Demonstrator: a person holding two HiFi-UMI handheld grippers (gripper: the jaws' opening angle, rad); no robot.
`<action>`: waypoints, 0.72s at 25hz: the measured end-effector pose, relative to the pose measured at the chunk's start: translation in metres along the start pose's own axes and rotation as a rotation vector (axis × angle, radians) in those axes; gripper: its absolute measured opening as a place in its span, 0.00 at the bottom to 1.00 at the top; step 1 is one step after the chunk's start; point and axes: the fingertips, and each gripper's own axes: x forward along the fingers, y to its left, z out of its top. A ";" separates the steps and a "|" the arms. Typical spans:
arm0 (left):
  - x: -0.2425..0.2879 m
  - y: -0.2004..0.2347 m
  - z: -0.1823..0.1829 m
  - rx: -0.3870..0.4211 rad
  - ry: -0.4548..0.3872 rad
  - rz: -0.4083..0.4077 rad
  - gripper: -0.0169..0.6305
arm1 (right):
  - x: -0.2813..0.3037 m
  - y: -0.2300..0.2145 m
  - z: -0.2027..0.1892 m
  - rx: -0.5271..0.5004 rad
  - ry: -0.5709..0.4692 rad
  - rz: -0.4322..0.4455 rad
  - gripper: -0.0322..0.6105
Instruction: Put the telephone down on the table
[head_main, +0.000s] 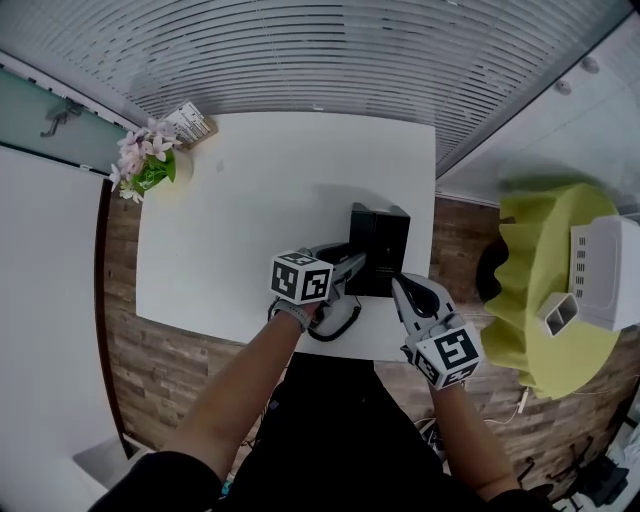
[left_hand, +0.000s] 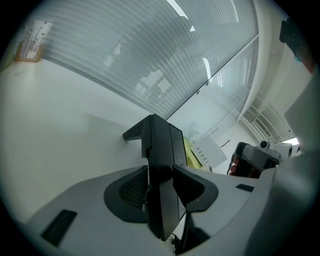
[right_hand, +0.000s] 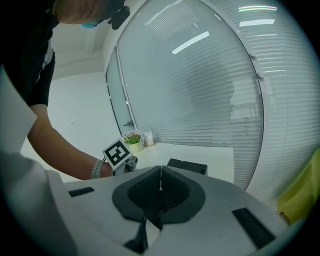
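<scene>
The black telephone lies on the white table near its right front corner, and its coiled cord loops toward the front edge. My left gripper reaches the phone's left side from the front. In the left gripper view the phone's black edge stands between the jaws, which are spread wide with the pads close beside it, so my left gripper is open. My right gripper hovers at the phone's near right corner. It is shut with nothing in it, and the phone lies just ahead of it.
A pot of pink flowers and a small card stand sit at the table's far left corner. To the right, a round table under yellow-green cloth carries a white device. Slatted blinds run behind the table, and wood floor lies around it.
</scene>
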 end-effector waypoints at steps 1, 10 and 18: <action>0.000 -0.001 0.000 0.006 0.001 -0.004 0.27 | 0.000 -0.001 0.000 0.001 0.002 -0.002 0.09; -0.006 -0.006 0.003 -0.006 -0.017 -0.020 0.18 | 0.001 -0.005 -0.002 0.002 0.011 -0.019 0.09; -0.017 -0.017 0.008 0.004 -0.022 -0.053 0.15 | 0.000 -0.002 0.002 0.003 0.002 -0.027 0.09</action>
